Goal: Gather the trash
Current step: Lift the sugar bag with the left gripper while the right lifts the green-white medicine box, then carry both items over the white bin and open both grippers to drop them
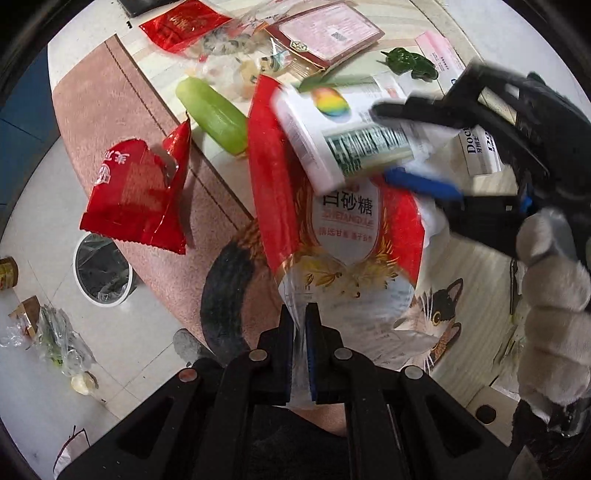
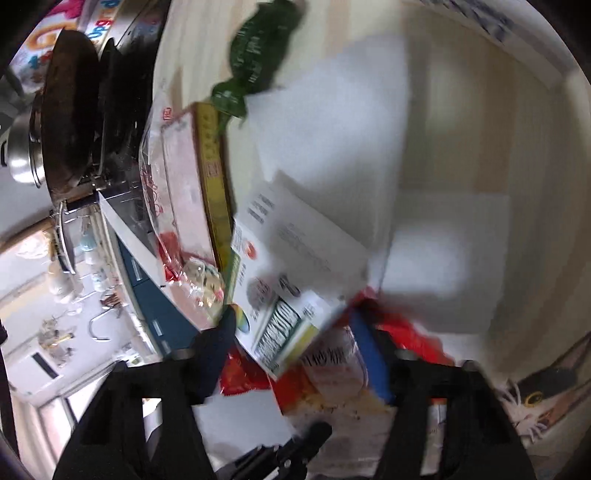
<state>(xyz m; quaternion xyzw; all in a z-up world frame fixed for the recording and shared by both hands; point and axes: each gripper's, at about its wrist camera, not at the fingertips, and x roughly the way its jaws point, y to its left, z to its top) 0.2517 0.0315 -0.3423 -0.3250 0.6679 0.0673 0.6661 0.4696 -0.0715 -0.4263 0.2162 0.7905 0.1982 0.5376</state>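
Note:
My left gripper [image 1: 299,314] is shut on the clear bottom edge of a red and white sugar bag [image 1: 332,229] and holds it up over the table. My right gripper [image 1: 384,140] comes in from the right and is shut on a white carton with a barcode [image 1: 343,136], above the bag's mouth. In the blurred right wrist view the carton [image 2: 280,295] sits between my right gripper's fingers [image 2: 295,332], with the red bag [image 2: 332,373] just below it.
Red wrappers [image 1: 136,195] [image 1: 184,22], a green vegetable piece [image 1: 214,114], a flat red box [image 1: 325,29], a green pepper [image 1: 410,62], clear plastic [image 1: 229,55] and a white box [image 1: 480,147] lie on the table. A lined bin [image 1: 103,273] and litter [image 1: 59,339] are on the floor left. A wok [image 2: 70,110] stands far left.

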